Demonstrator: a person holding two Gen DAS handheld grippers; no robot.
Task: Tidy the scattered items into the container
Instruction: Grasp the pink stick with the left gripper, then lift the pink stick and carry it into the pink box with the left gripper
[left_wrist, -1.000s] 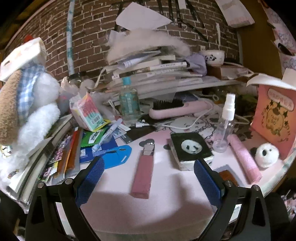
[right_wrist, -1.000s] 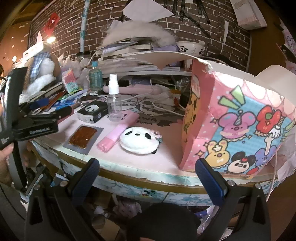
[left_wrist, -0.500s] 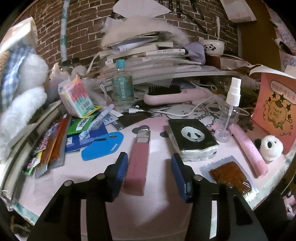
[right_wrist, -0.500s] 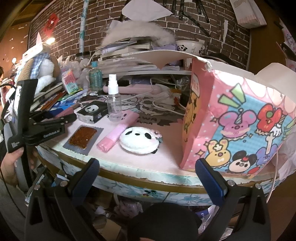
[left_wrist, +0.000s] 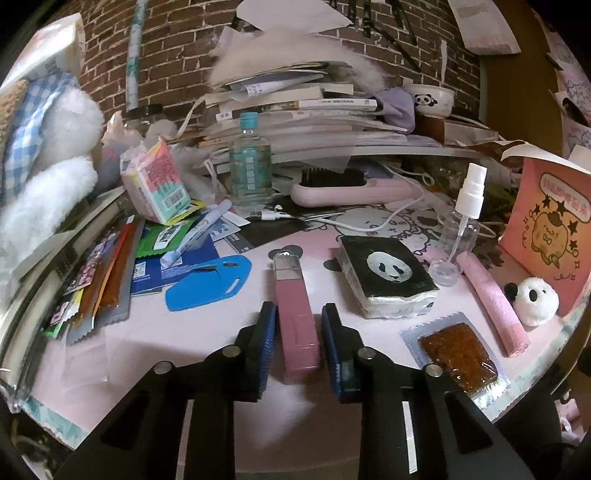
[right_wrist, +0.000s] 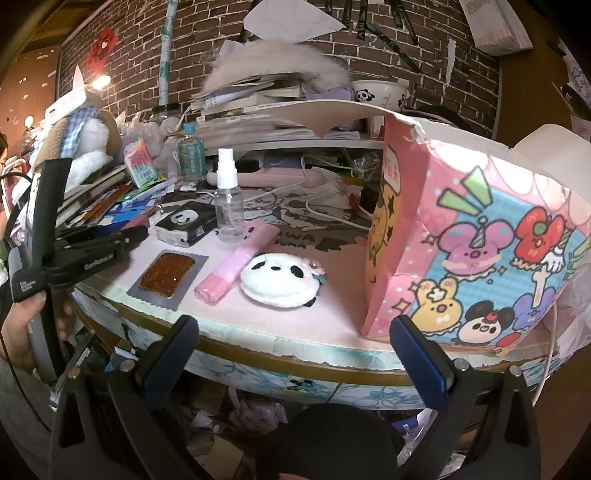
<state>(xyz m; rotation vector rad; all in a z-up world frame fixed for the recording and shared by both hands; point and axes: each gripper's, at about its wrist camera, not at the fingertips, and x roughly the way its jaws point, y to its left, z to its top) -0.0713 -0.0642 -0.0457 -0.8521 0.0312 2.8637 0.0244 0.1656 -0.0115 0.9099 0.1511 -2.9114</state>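
- The left gripper (left_wrist: 295, 325) points down at a slant over the table (left_wrist: 177, 332), its two blue-padded fingers (left_wrist: 266, 332) closed in on either side of a pink bar (left_wrist: 295, 317) lying there, pressing its long edges.
- From the right wrist view, a bare hand (right_wrist: 22, 325) grips the left gripper's handle, just off the table's edge.
- The right gripper (right_wrist: 295, 354) hangs in front of the table's edge, angled downward, its fingers spread wide with nothing between them.
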